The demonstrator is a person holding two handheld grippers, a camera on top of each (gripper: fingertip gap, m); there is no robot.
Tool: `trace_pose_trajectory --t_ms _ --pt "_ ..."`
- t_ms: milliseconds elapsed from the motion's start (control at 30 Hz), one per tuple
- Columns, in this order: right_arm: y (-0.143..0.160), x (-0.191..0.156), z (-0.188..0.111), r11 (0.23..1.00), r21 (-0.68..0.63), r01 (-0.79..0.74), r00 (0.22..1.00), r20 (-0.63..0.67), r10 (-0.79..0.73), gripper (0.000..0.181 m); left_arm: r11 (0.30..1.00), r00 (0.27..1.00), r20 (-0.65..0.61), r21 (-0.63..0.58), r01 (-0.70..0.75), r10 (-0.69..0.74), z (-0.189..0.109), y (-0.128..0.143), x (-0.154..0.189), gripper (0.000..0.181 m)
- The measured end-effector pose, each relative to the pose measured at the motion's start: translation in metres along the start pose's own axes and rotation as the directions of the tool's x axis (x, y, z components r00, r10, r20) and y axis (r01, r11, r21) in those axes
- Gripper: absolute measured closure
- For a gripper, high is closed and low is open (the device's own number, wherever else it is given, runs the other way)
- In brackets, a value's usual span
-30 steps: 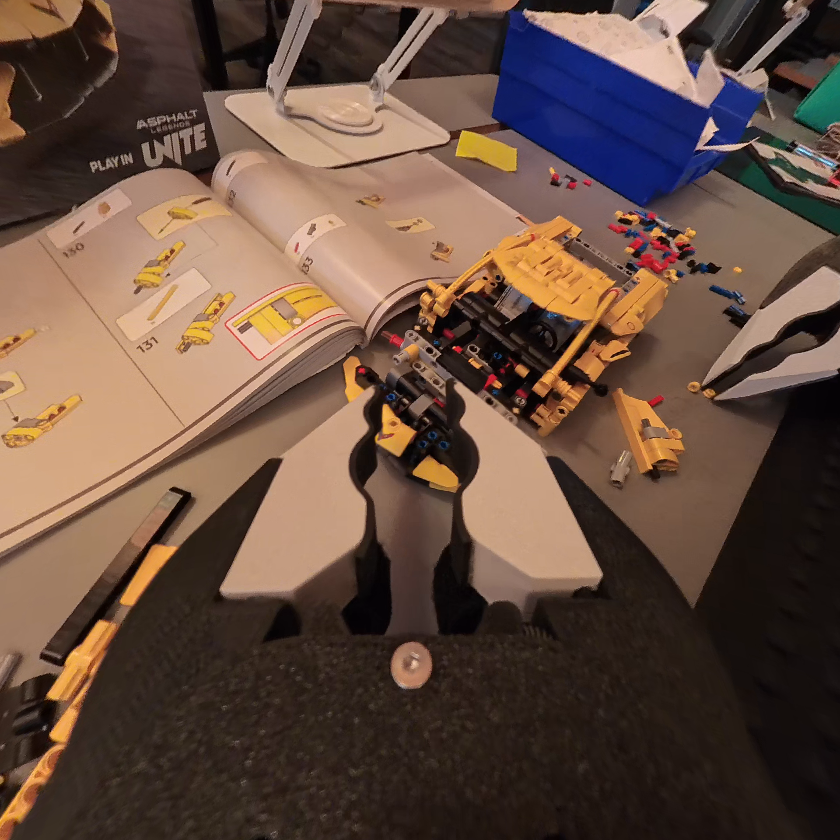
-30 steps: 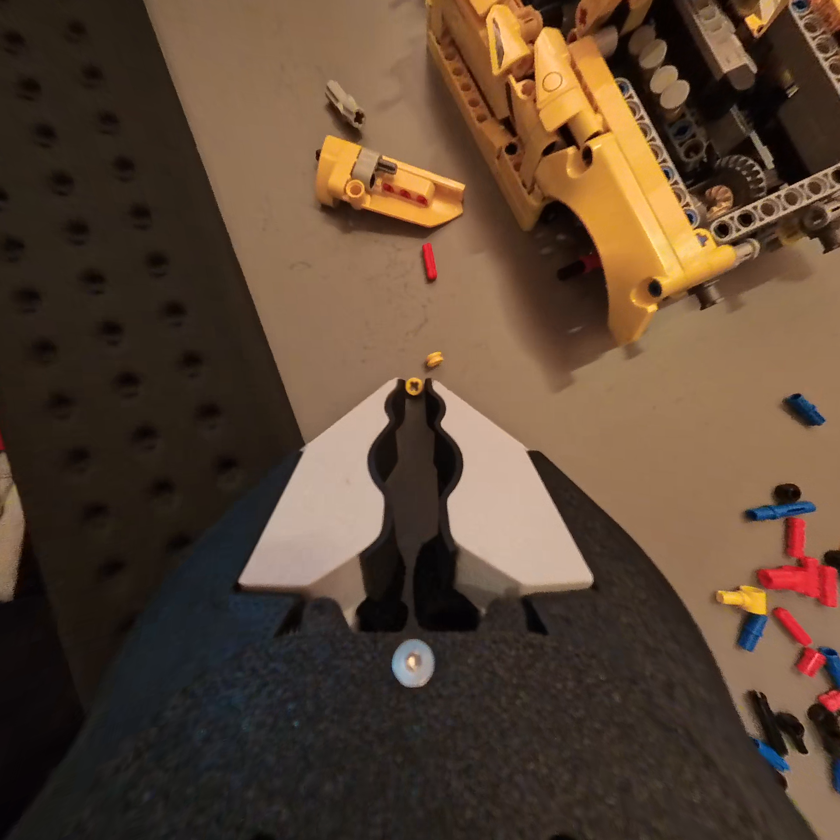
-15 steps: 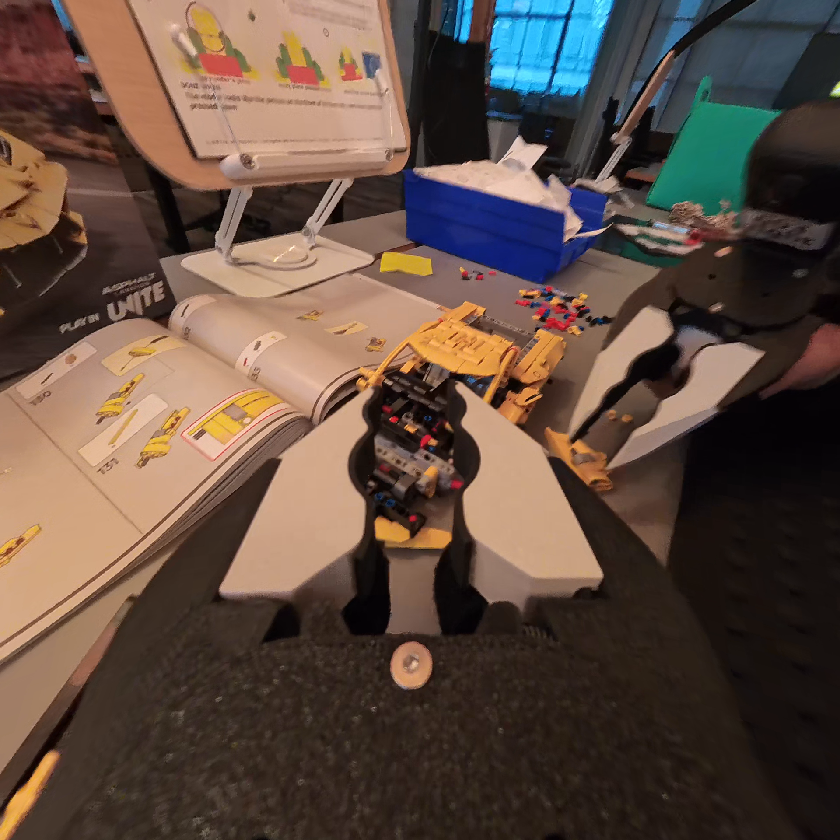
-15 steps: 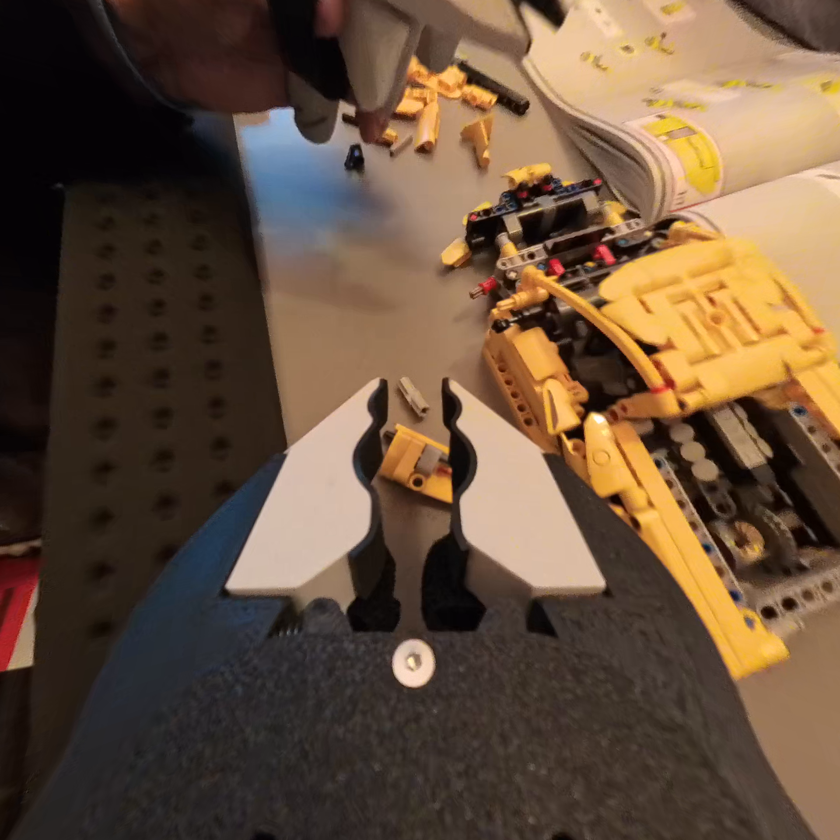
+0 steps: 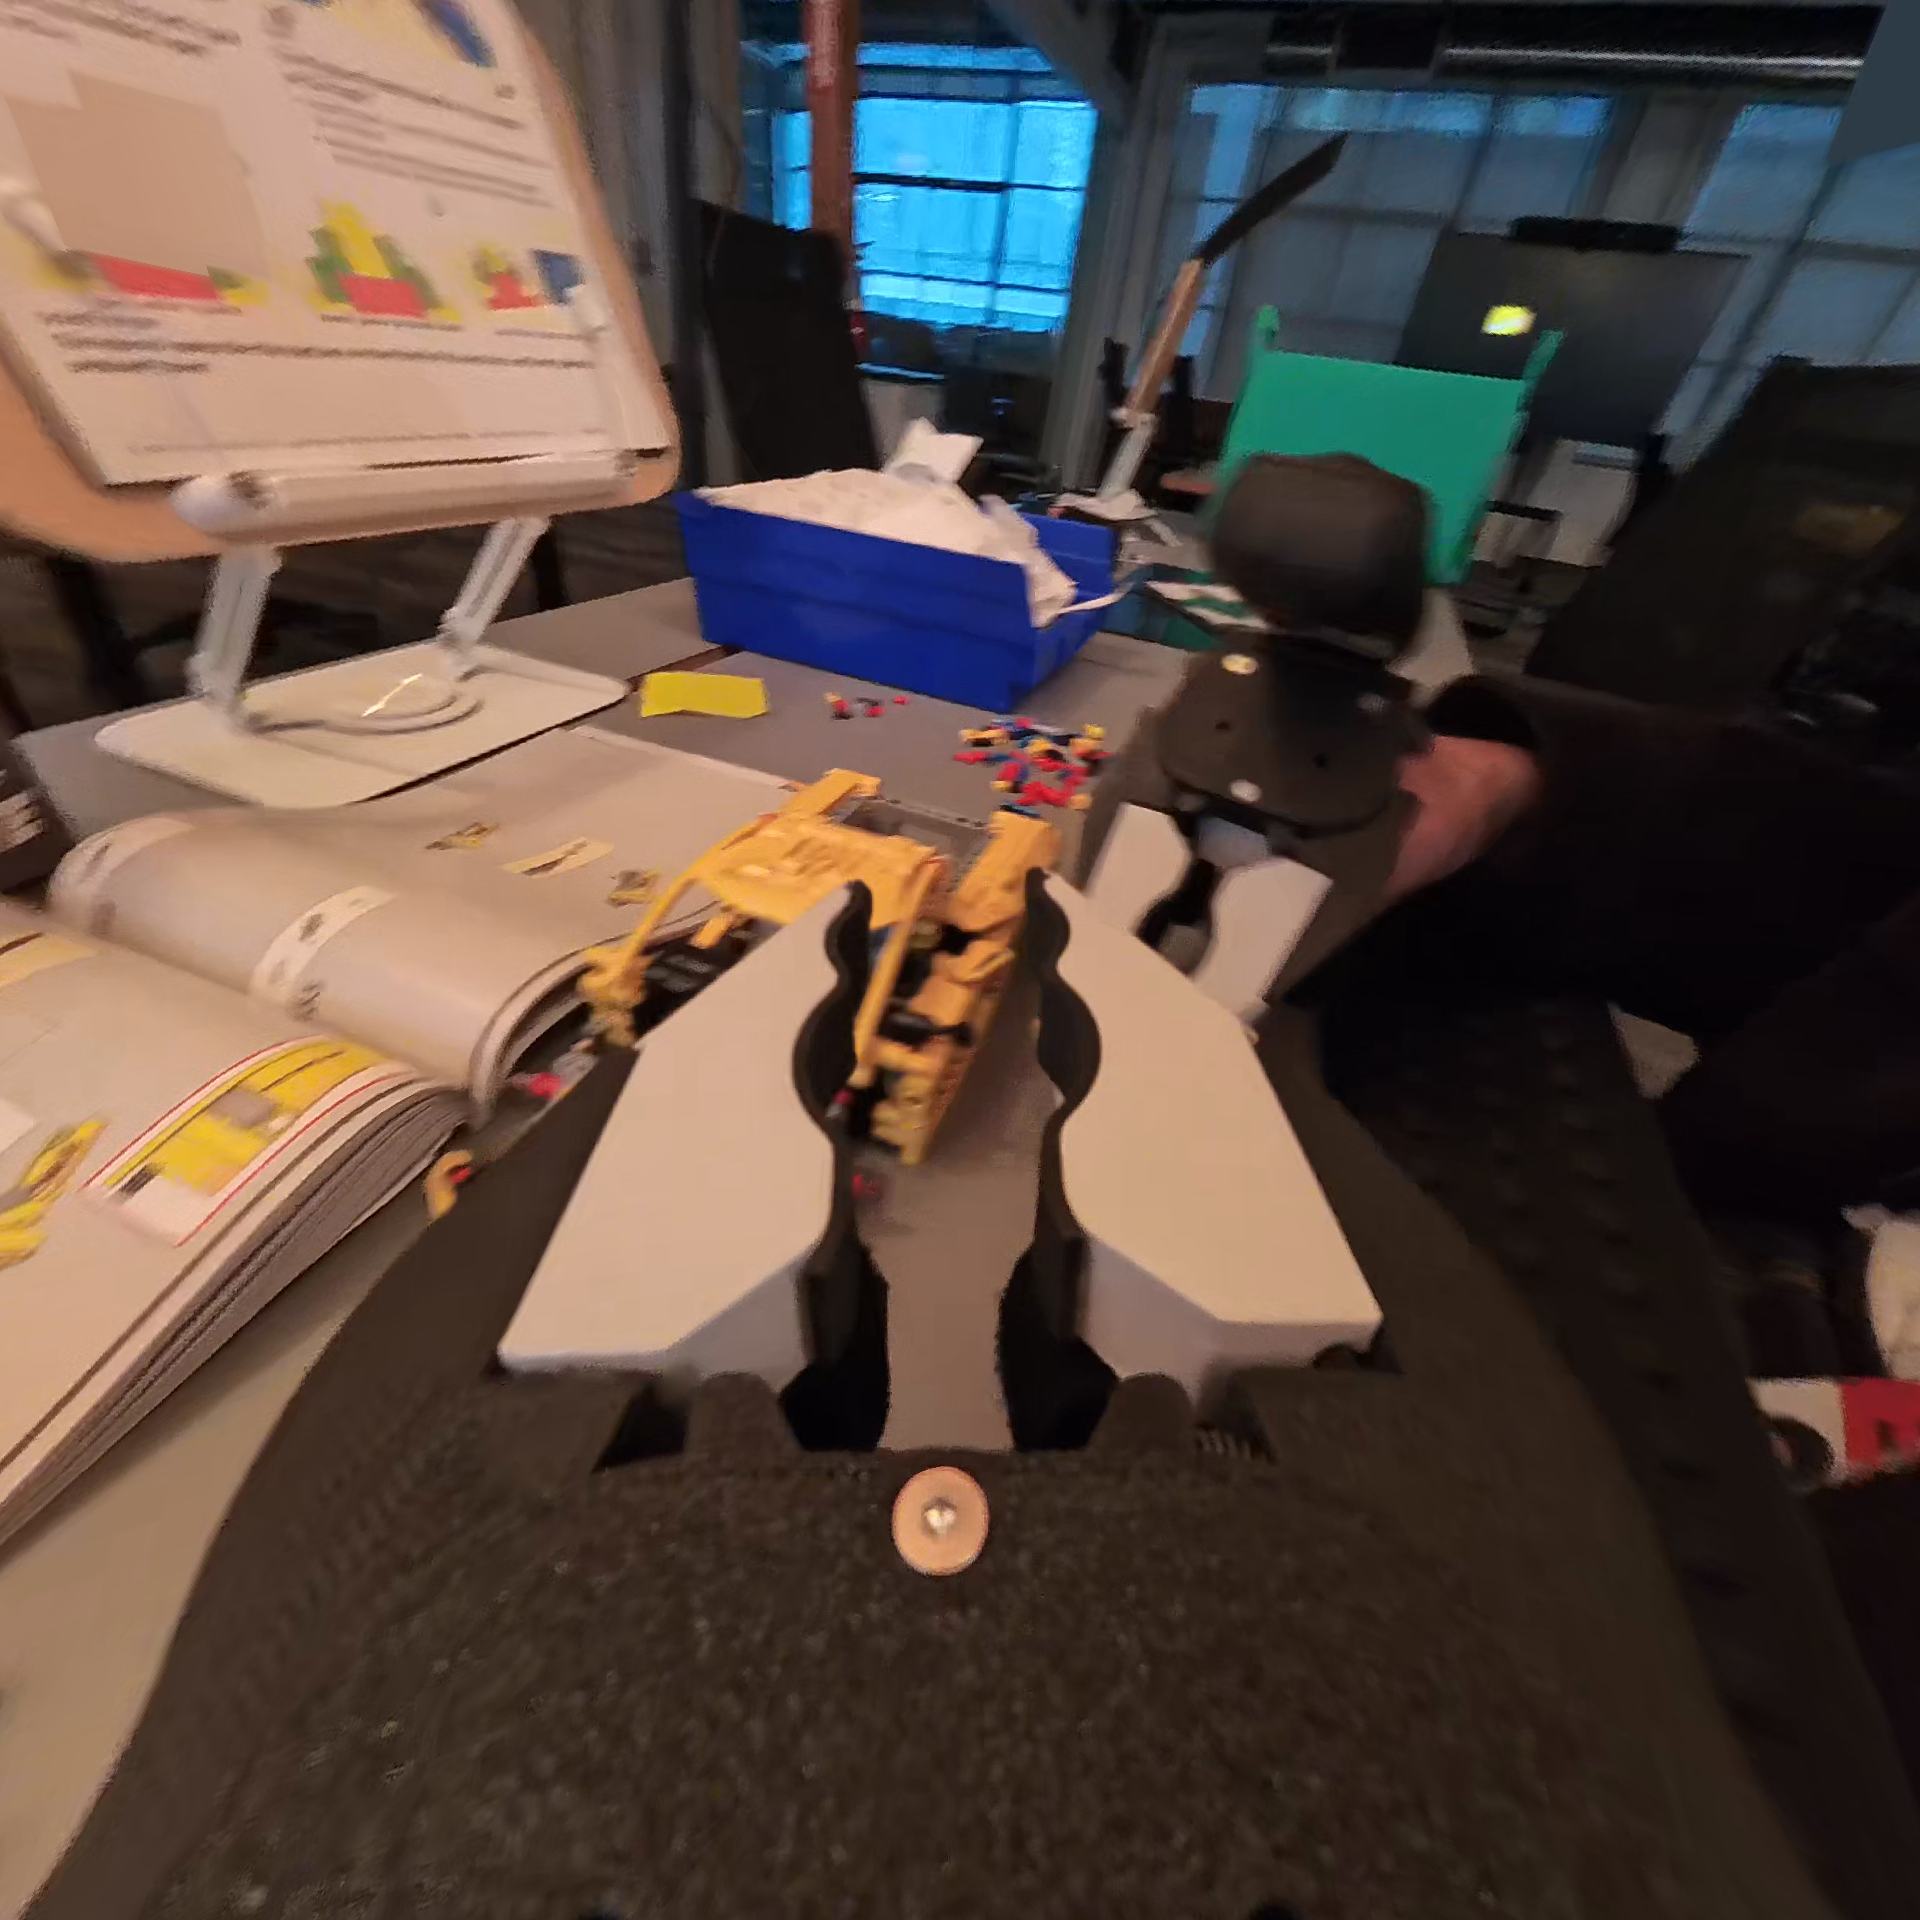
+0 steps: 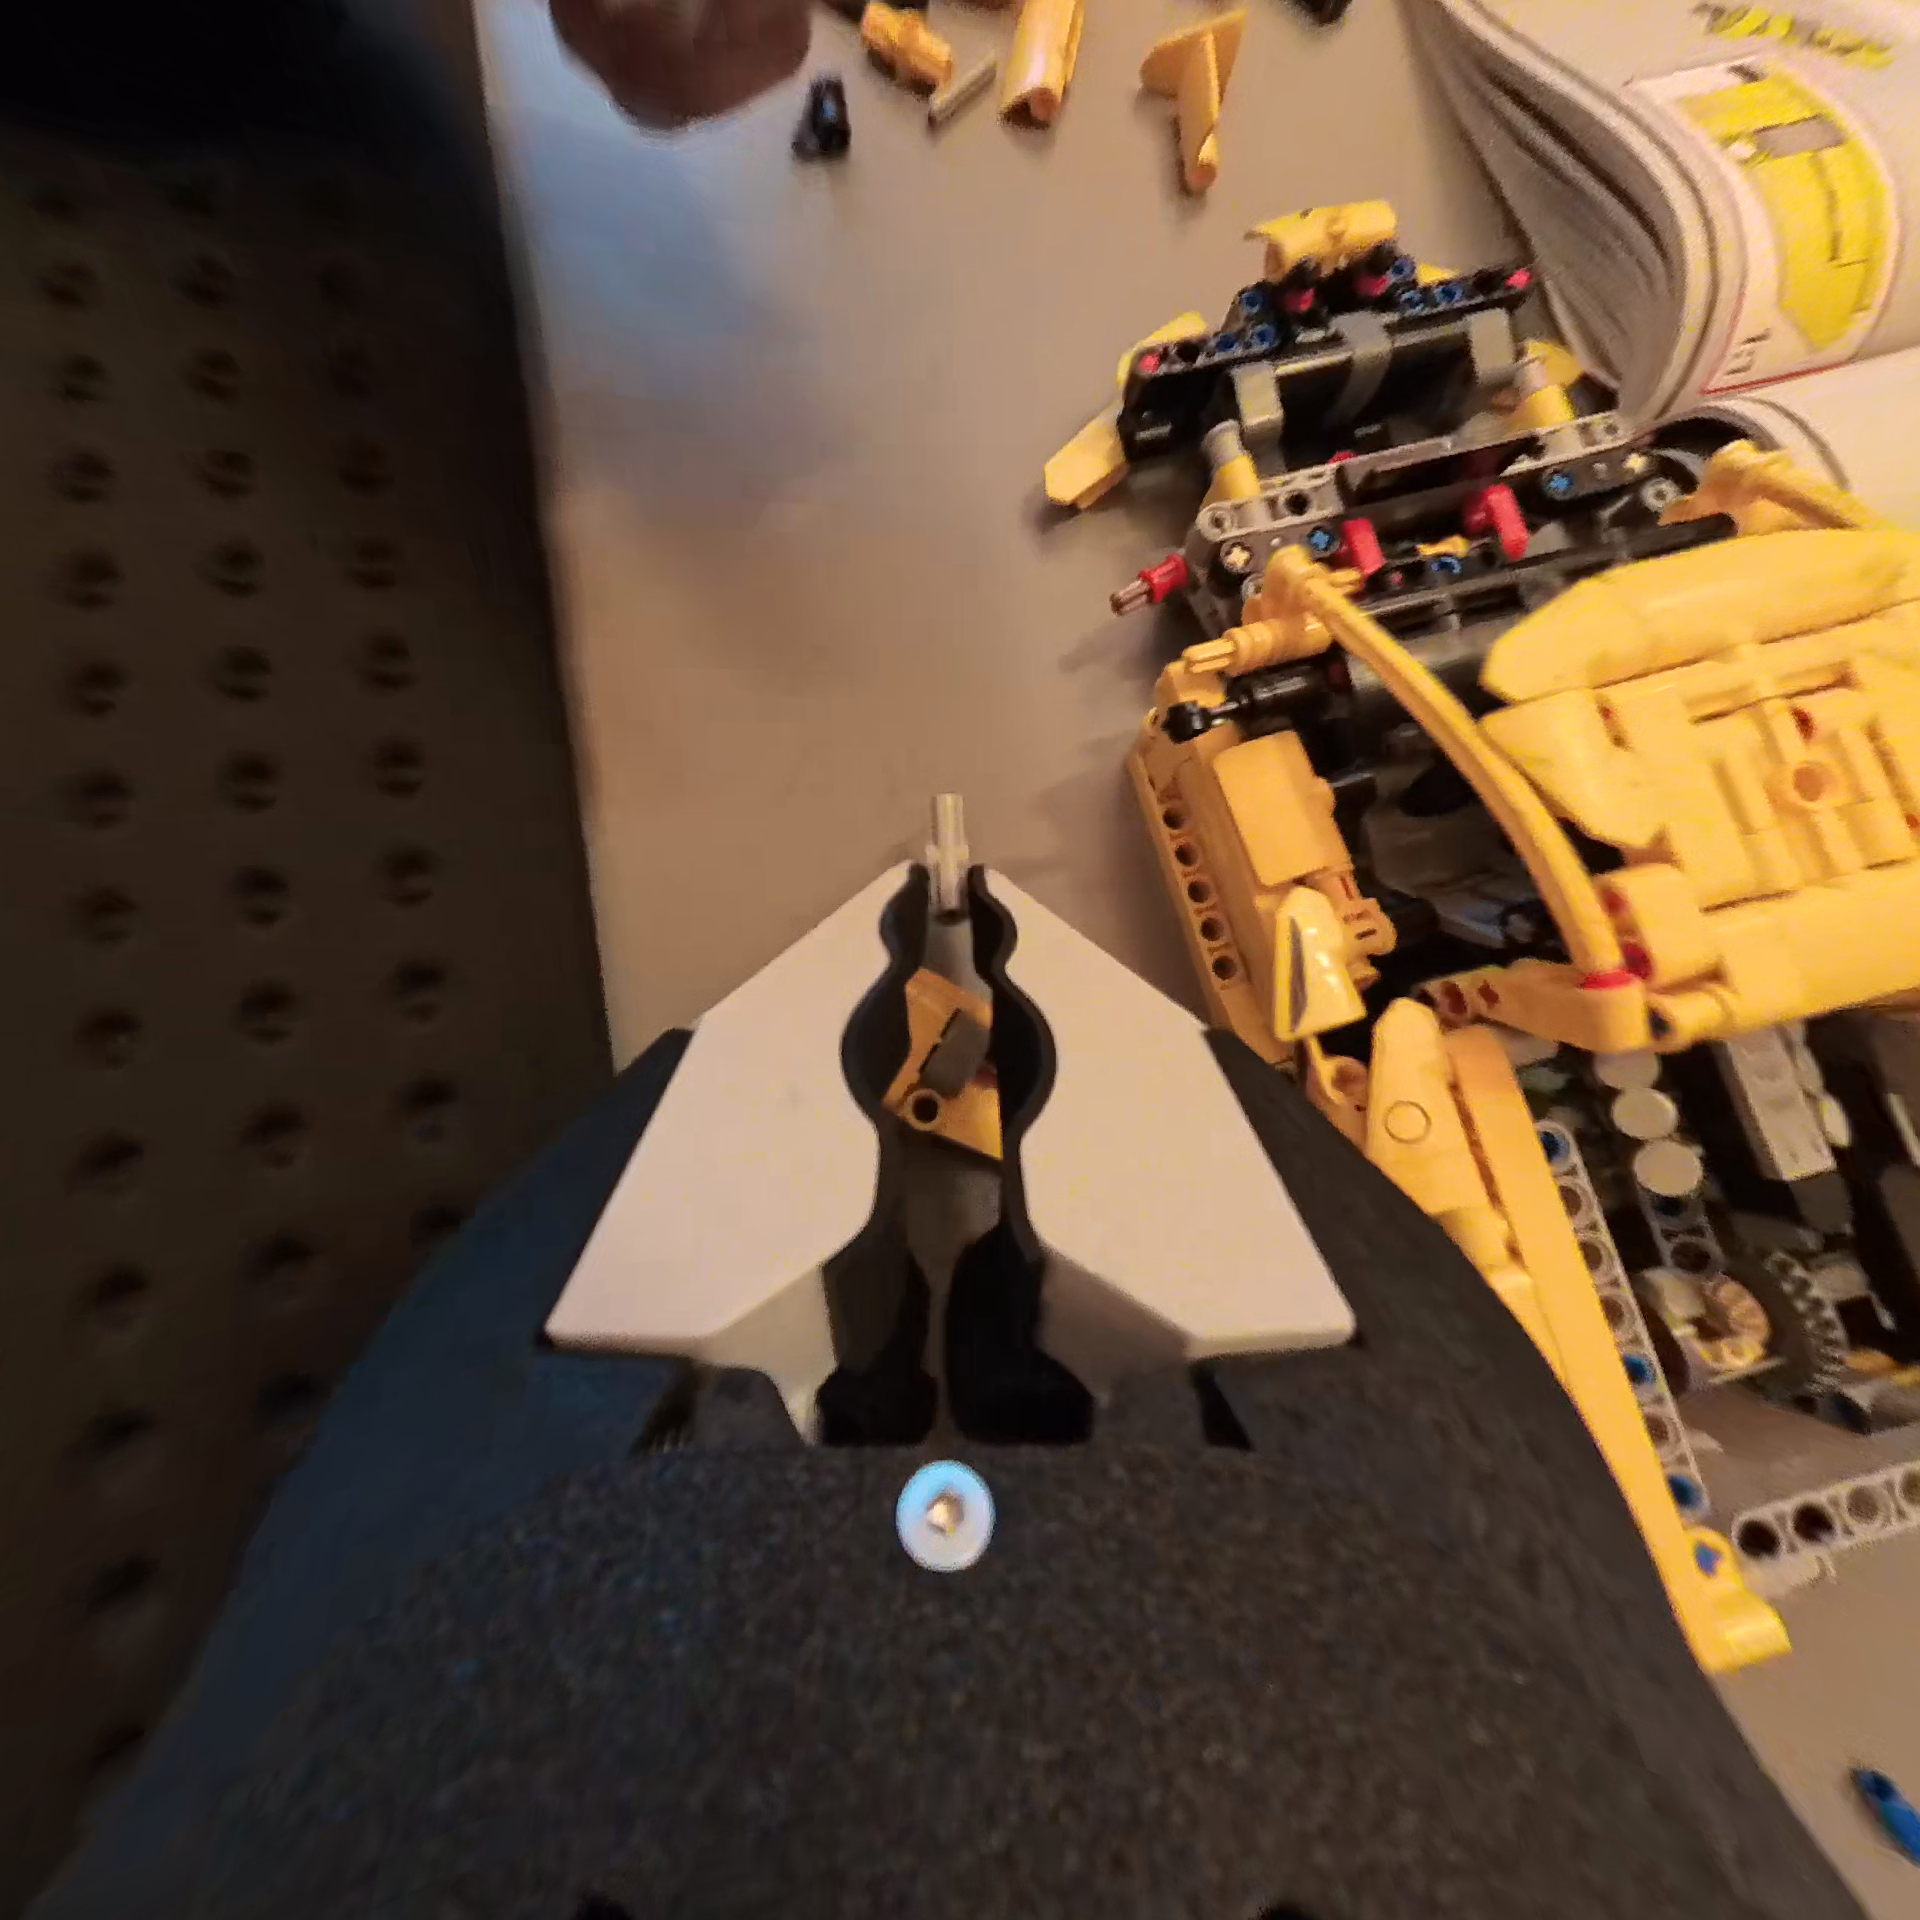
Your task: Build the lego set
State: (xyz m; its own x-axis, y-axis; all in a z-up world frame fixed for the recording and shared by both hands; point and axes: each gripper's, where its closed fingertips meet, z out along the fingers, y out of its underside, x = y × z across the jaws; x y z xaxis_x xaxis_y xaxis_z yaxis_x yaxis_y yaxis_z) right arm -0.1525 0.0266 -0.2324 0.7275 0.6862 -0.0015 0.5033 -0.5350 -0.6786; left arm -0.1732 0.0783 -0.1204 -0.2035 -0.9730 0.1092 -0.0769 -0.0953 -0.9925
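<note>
Holding my left tongs [image 5: 940, 914] above the grey counter [image 5: 675, 644], I have their fingers spread apart with nothing between them; through the gap I see the yellow lego car [image 5: 831, 883], which sits on the counter against the edge of the open instruction booklet [image 5: 312, 935]. My right tongs [image 6: 948, 878] are pinched on a small grey pin [image 6: 948, 844], which pokes out past their tips; further back between the fingers shows a small yellow sub-assembly [image 6: 951, 1070], and I cannot tell whether it is pinched too or lies on the counter beneath. In the right wrist view the car [image 6: 1558, 831] lies just to the right of these tongs, its black and grey frame with red and blue pins exposed at the far end, and the booklet [image 6: 1714, 156] curls up beyond it. A few loose yellow parts [image 6: 1039, 62] lie at the far edge of the counter, near a blurred hand [image 6: 675, 52]. From the left wrist view, the right tongs [image 5: 1195, 914] sit just right of the car, held by a hand [image 5: 1455, 800]. Behind the car are a scatter of small red, blue and yellow pieces [image 5: 1029, 753], a yellow paper [image 5: 701, 694], a blue bin [image 5: 883, 613] stuffed with white paper, and a white stand [image 5: 343, 707] carrying a tilted board.
</note>
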Motion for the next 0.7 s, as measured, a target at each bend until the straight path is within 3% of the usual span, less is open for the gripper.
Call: trace_pose_trajectory --t_ms 67,133,233,333,400,467,700 --pt "-0.012 -0.004 -0.013 0.992 0.079 -0.095 0.992 0.091 0.088 0.174 0.995 0.99 -0.11 -0.045 -0.09 0.084 0.004 0.005 0.03 0.154" --pt "-0.025 -0.011 -0.031 0.962 0.146 -0.232 0.951 0.242 0.193 0.174 0.954 0.955 -0.22 -0.177 -0.241 0.2 0.006 0.021 0.059 0.153" --pt "-0.042 -0.027 -0.06 0.877 0.157 -0.455 0.79 0.526 0.316 0.175 0.848 0.862 -0.306 -0.23 -0.478 0.404 0.011 0.029 0.086 0.152" --pt "-0.047 -0.045 -0.081 0.826 0.071 -0.56 0.607 0.714 0.35 0.175 0.786 0.799 -0.248 -0.176 -0.593 0.547 0.022 0.014 0.094 0.153" --pt "-0.049 -0.057 -0.091 0.829 0.055 -0.557 0.549 0.773 0.318 0.175 0.745 0.757 -0.243 -0.158 -0.648 0.607 0.028 0.011 0.099 0.153" --pt "-0.052 -0.067 -0.101 0.836 0.058 -0.545 0.507 0.817 0.274 0.175 0.709 0.722 -0.326 -0.184 -0.681 0.61 0.03 0.022 0.107 0.154" --pt "-0.043 -0.077 -0.108 0.866 0.015 -0.5 0.49 0.83 0.269 0.175 0.803 0.753 -0.448 -0.117 -0.584 0.482 0.036 0.013 0.132 0.166"
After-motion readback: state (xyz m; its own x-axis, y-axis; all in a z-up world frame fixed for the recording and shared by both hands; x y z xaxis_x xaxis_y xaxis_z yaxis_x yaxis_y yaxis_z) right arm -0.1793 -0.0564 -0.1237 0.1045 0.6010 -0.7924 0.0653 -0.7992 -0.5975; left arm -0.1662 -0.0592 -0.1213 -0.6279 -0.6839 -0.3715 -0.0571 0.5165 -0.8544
